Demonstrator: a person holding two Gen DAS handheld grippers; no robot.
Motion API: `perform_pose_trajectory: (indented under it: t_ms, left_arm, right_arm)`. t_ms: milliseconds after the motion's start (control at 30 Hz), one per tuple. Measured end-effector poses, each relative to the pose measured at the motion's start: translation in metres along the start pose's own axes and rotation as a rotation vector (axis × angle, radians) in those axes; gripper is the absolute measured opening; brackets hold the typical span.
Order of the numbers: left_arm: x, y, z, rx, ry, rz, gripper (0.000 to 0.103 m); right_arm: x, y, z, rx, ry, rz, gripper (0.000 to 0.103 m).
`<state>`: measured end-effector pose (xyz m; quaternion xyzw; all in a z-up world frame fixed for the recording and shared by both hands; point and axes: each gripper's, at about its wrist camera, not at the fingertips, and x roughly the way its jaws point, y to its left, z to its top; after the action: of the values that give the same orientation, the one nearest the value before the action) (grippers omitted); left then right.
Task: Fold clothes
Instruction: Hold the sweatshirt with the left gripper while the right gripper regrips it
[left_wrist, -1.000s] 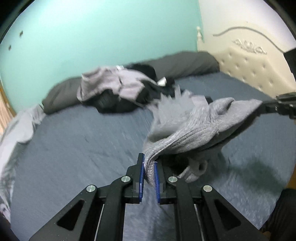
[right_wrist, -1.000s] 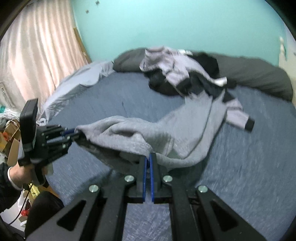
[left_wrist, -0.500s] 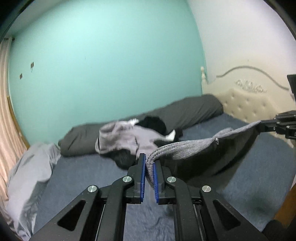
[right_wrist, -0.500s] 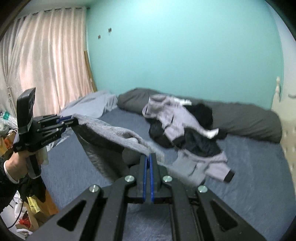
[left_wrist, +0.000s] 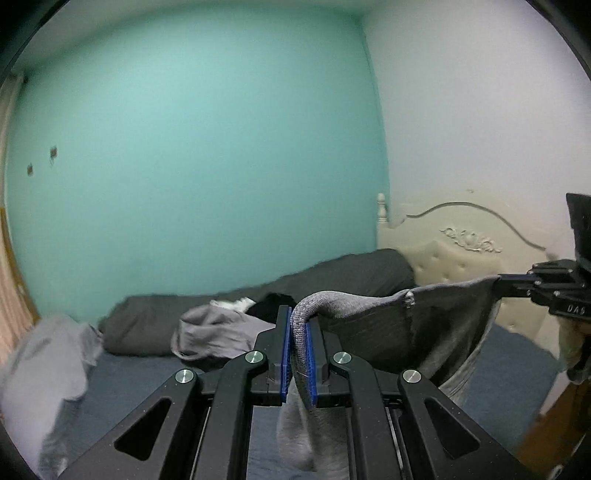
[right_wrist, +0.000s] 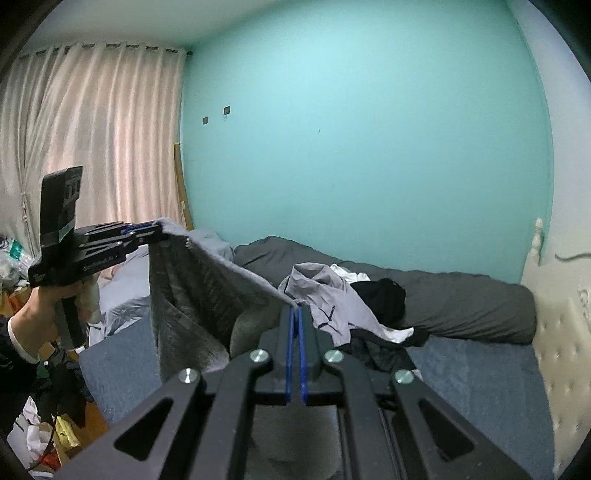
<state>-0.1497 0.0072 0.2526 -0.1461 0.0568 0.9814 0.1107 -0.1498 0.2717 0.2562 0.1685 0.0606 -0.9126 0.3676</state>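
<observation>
One grey sweater (left_wrist: 388, 325) stretched between two grippers: left gripper (left_wrist: 297, 354) and right gripper (right_wrist: 295, 350), each clamped on its edge (one clothes heap (right_wrist: 343, 306) on the bed (right_wrist: 480, 365)).

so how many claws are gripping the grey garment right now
2. The left claw pinches one end of the grey garment; the right claw pinches the other end, so it hangs between them above the bed.
</observation>
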Motion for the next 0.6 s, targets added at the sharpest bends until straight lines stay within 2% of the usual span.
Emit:
perform_pose_trajectory:
  t_ms: [133,433,600]
  left_arm:
    - [0.028,-0.008,-0.046,-0.014,0.082,-0.042,0.008]
    - [0.124,-0.044,-0.194,-0.035,0.311,-0.156,0.008]
    - [0.155,-0.069,-0.254,-0.02,0.373,-0.215,0.008]
  right_arm:
    - [0.019,0.0,-0.021,0.008,0.074,0.007,0.002]
    - [0.115,-0.014,-0.177,0.116,0.347,0.044,0.002]
    - [0.154,-0.034,-0.25,0.147,0.473,0.031,0.002]
